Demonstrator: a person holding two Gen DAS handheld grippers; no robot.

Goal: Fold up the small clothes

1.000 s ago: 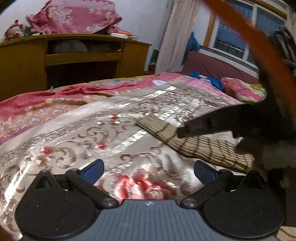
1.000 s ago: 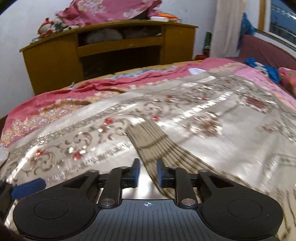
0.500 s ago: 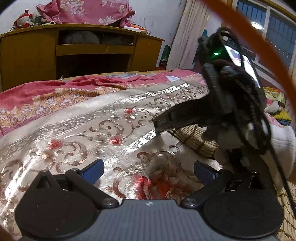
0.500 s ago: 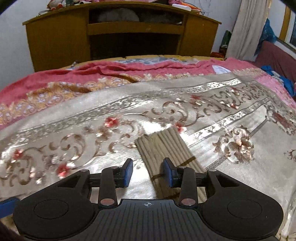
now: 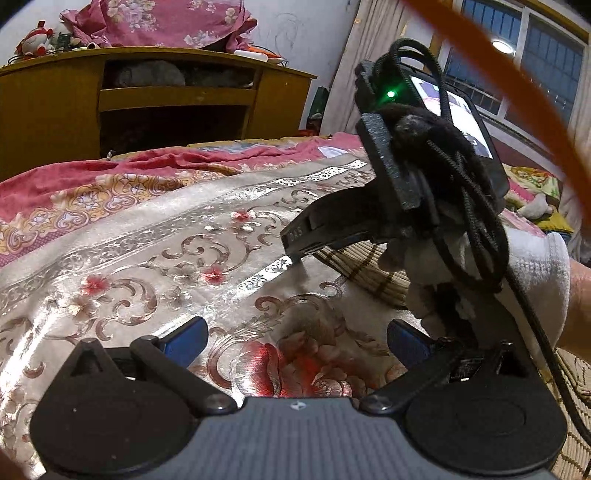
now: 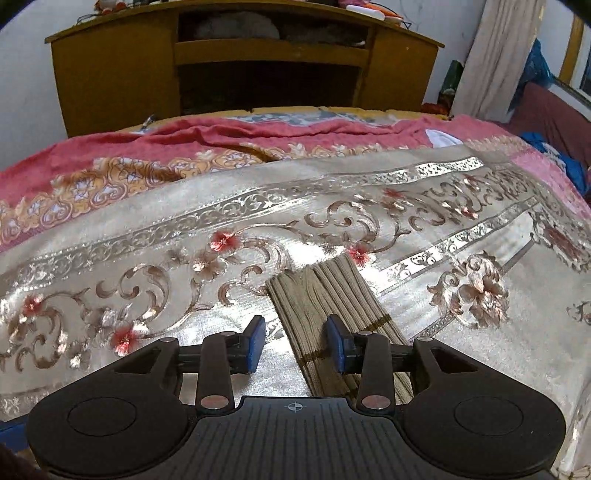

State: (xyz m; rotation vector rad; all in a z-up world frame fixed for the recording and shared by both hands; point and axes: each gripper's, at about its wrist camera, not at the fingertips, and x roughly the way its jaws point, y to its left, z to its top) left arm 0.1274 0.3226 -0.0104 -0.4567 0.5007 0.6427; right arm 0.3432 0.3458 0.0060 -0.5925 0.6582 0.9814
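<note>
A beige sock with thin brown stripes [image 6: 325, 295] lies flat on the silver floral bedspread [image 6: 184, 206], its cuff pointing away. My right gripper [image 6: 295, 343] is open just above the sock's near part; the sock runs between and under the blue pads [image 6: 255, 341] untouched. In the left wrist view my left gripper [image 5: 297, 338] stands wide open over bare bedspread [image 5: 147, 258] with nothing in it. To its right, a white-gloved hand [image 5: 535, 280] holds the right tool, one of whose fingers [image 5: 306, 232] hides most of the sock [image 5: 354, 262].
A wooden cabinet [image 6: 243, 59] stands beyond the bed's far edge, with pink bedding [image 5: 166, 18] heaped on top. A red quilt [image 6: 221, 140] covers the far side. A curtain [image 6: 495, 55] and a window [image 5: 517, 74] are at right. An orange strap [image 5: 498, 74] crosses the left view.
My right gripper was shut on the sock, then opened and let it go; the sock now lies on the bedspread. The right tool has come closer to my left gripper.
</note>
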